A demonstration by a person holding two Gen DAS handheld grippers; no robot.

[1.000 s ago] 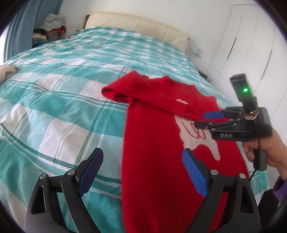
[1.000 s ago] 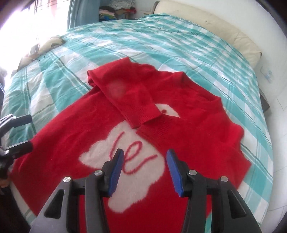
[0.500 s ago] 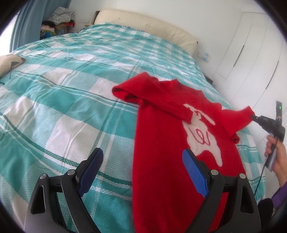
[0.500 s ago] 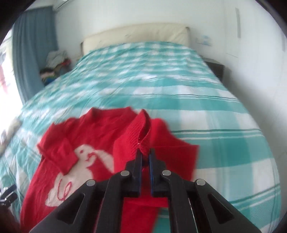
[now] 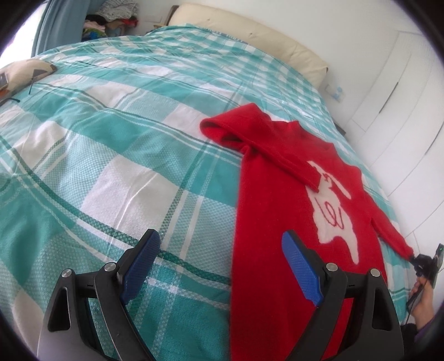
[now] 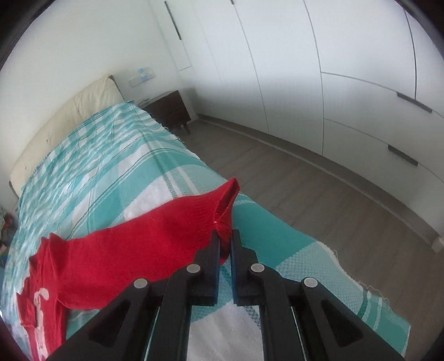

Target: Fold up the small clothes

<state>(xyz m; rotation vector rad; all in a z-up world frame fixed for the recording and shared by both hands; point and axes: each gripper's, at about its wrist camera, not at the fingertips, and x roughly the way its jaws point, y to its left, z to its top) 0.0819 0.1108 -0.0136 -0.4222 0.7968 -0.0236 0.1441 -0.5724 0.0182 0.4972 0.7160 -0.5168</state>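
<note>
A small red sweater (image 5: 277,194) with a white animal design lies flat on the teal plaid bed (image 5: 111,138). Its left sleeve is folded across the chest. My left gripper (image 5: 222,266) is open and empty, hovering above the sweater's lower left edge. My right gripper (image 6: 225,244) is shut on the cuff of the right sleeve (image 6: 166,236) and holds it stretched out sideways over the bed's right edge. In the left wrist view the right gripper (image 5: 416,259) shows small at the far right, with the sleeve pulled straight.
A cream headboard (image 5: 249,36) is at the far end of the bed. White wardrobe doors (image 6: 333,83) and wooden floor (image 6: 305,180) lie right of the bed, with a dark nightstand (image 6: 166,111). A pillow (image 5: 22,75) and a clothes pile (image 5: 111,16) are far left.
My right gripper closed on the right sleeve's cuff and pulled it outward to the right, off the sweater's body. My left gripper stayed open and drew back slightly.
</note>
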